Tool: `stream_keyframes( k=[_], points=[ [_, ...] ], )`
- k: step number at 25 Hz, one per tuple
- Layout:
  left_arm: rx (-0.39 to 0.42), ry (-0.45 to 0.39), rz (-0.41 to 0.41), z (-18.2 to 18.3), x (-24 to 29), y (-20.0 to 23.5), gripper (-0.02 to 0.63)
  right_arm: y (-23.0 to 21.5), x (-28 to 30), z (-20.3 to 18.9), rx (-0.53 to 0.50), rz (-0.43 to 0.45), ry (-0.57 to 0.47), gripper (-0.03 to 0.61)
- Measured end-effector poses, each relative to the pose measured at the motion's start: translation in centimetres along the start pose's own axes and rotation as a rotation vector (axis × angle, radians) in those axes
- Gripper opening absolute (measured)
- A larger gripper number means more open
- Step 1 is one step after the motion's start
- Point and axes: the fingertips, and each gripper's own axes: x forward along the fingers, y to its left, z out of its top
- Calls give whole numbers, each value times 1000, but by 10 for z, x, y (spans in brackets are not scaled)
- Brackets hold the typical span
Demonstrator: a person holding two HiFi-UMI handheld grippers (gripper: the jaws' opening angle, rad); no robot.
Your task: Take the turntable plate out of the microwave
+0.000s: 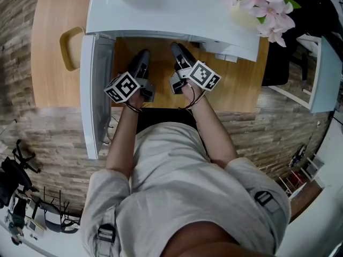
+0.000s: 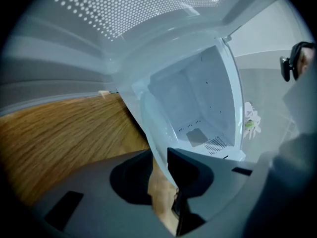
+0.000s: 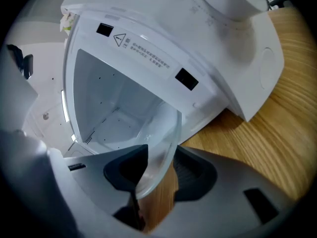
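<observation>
Left tool [image 2: 159, 176] clamped on the near rim of the turntable plate [image 2: 151, 133] — right tool [image 3: 161, 176] has its jaws apart, rim between them, not pinched. Plate is clear, smooth, dished glass, running from both tools ahead to the open microwave [image 3: 148, 58] mouth, over the wood-grain worktop [image 3: 277, 133] — the left tool alone likely carries the pull-out.

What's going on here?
A person with a claw in each hand is handling the glass plate at the open microwave. The left claw is shut on the plate's rim. The right claw is open, with the rim between its jaws but not pinched. The plate is in front of the opening, above the wooden table.
</observation>
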Motion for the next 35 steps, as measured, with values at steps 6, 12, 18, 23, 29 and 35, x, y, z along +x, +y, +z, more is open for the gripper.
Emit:
stream_keyframes(
  k=[6, 12, 18, 23, 29, 35],
  points=[
    [16, -29, 12, 7, 6, 0, 206, -1, 0, -2, 13, 8, -3, 120],
    [-74, -56, -24, 14, 27, -5, 212, 1, -8, -13, 33, 6, 11, 114],
    [-91, -44, -14, 14, 25, -6, 102, 8, -16, -19, 66, 4, -3, 103],
    [-88, -44, -24, 9, 15, -7, 91, 9, -24, -28, 65, 10, 5, 110],
    [-110, -54, -22, 4, 11, -9, 87, 9, -22, -20, 39, 18, -8, 214],
    [-126, -17, -49, -12, 2, -13, 83, 0, -6, 2, 50, 46, -47, 228]
  ],
)
